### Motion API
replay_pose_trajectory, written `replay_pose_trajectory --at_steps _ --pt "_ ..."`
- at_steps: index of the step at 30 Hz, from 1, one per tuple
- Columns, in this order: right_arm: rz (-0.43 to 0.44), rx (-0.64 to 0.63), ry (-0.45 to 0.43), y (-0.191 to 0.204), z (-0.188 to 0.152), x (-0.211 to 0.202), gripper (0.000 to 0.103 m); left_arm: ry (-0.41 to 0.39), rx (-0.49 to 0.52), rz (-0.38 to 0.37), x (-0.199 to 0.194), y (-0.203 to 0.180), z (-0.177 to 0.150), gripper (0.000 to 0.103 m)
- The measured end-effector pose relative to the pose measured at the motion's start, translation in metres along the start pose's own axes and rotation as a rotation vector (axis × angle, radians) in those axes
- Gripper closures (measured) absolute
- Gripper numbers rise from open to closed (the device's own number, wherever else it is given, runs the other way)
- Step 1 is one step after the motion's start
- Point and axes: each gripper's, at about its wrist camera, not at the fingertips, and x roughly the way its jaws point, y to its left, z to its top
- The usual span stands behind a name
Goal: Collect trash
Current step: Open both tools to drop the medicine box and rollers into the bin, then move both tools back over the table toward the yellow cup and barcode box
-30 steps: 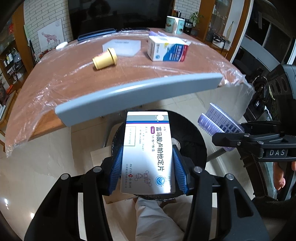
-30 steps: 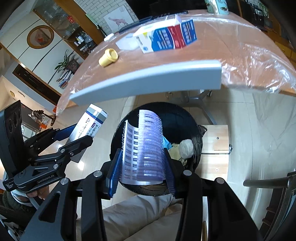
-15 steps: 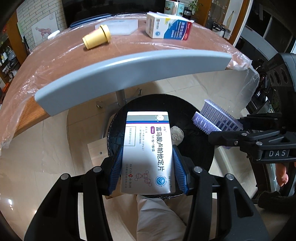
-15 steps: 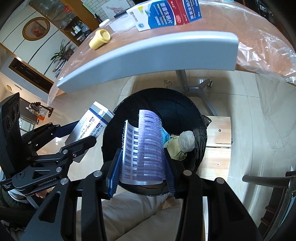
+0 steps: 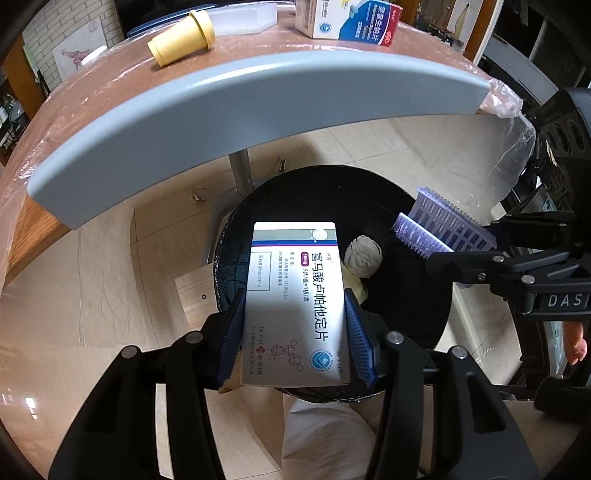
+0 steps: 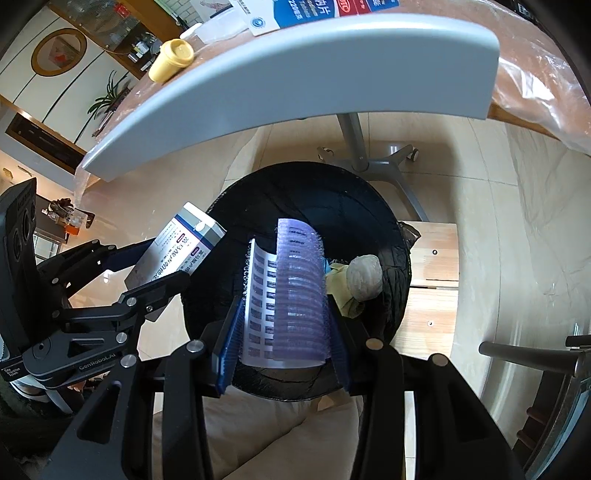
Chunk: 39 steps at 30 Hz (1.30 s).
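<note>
My left gripper is shut on a white medicine box with Chinese print and holds it over the black trash bin. My right gripper is shut on a purple blister pack and holds it over the same bin. The bin holds a crumpled grey wad and yellow paper. Each gripper shows in the other's view: the right one at the right, the left one at the left.
A plastic-covered wooden table with a grey edge rail overhangs the bin. On it lie a yellow cup, a clear tray and a blue-and-red box. A wooden board lies on the tiled floor beside the bin.
Both grippers have moved lower and closer over the bin, still holding the box and the blister pack. The table edge now sits higher in both views.
</note>
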Motion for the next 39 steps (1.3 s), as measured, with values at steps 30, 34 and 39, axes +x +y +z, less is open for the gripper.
replay_pose_trajectory --at_steps 30,34,39 --pt "-0.215 0.005 -0.445 0.024 0.052 -0.129 0.004 -0.374 0.021 0.15 -0.113 0.016 0.05 0.002" --pt "-0.228 0.024 -0.438 0.026 0.085 -0.115 0.004 -0.351 -0.047 0.177 -0.105 0.034 0.077 0.002" --pt "-0.238 0.039 -0.42 0.028 0.114 -0.093 0.004 -0.321 -0.106 0.152 -0.081 0.058 0.101 0.002"
